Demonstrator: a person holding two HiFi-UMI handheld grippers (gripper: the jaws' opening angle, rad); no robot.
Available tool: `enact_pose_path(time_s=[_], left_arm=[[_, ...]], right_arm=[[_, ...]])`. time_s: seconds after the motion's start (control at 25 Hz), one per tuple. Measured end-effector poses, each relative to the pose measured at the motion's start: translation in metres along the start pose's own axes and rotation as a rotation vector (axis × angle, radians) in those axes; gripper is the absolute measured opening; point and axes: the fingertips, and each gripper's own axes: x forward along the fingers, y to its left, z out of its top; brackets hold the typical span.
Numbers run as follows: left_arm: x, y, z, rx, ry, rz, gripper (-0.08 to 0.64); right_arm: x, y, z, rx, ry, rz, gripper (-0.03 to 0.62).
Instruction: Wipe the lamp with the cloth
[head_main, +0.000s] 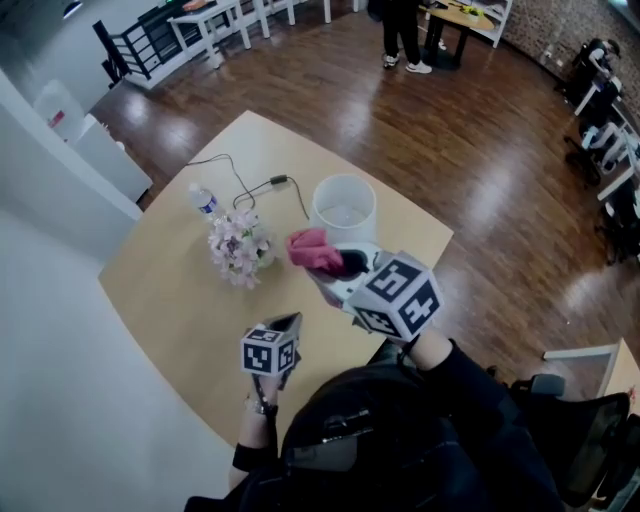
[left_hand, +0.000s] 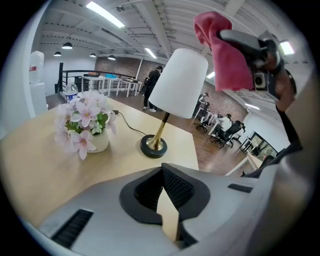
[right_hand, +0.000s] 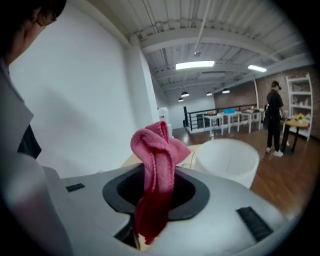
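Gripping the pink cloth (right_hand: 157, 170), our right gripper (right_hand: 155, 200) has its jaws partly apart and pressed on the fabric. One bunched end stands up out of the jaws and the darker end hangs down between them. We hold this cloth raised off the table (head_main: 170, 300), just beside the lamp (left_hand: 179, 82) on the side nearer to us, about level with the top of its white shade. In the left gripper view a narrow gap shows between cloth and shade, so the two are apart.

Our left gripper (left_hand: 167, 200) has its jaws brought together with nothing between them. It sits lower than the lamp, further from it than the right gripper, over the near part of the table, and touches nothing.

The lamp stands upright on a round black base (left_hand: 153, 146) with a brass stem. Its cord (head_main: 255, 187) trails away from the base across the table. A small white pot of pale pink flowers (left_hand: 85, 125) stands near the lamp on its left as we look from above. A water bottle (head_main: 203, 200) stands beyond the flowers, further from the lamp.
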Motion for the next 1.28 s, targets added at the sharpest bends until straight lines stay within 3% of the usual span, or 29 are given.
enact_pose_path(time_s=[0.16, 0.28, 0.44, 0.6, 0.92, 1.28], left_arm=[[0.003, -0.004, 0.008, -0.004, -0.023, 0.021, 0.0], [0.004, -0.008, 0.013, -0.025, -0.038, 0.047, 0.0], [0.005, -0.014, 0.015, -0.06, -0.049, 0.086, 0.0], [0.006, -0.016, 0.015, -0.105, -0.058, 0.13, 0.0], [0.013, -0.018, 0.01, -0.213, -0.074, 0.216, 0.0], [0.032, -0.03, 0.018, -0.241, -0.065, 0.262, 0.0]], right_arm=[[-0.012, -0.041, 0.064, -0.154, -0.052, -0.047, 0.117], [-0.002, -0.056, 0.094, -0.224, -0.03, -0.005, 0.117], [0.033, -0.052, 0.095, -0.313, 0.045, 0.092, 0.118], [0.065, -0.061, 0.083, -0.411, 0.128, 0.125, 0.118], [0.094, -0.1, 0.091, -0.453, 0.168, 0.175, 0.118], [0.096, -0.17, 0.092, -0.409, 0.178, 0.156, 0.118]])
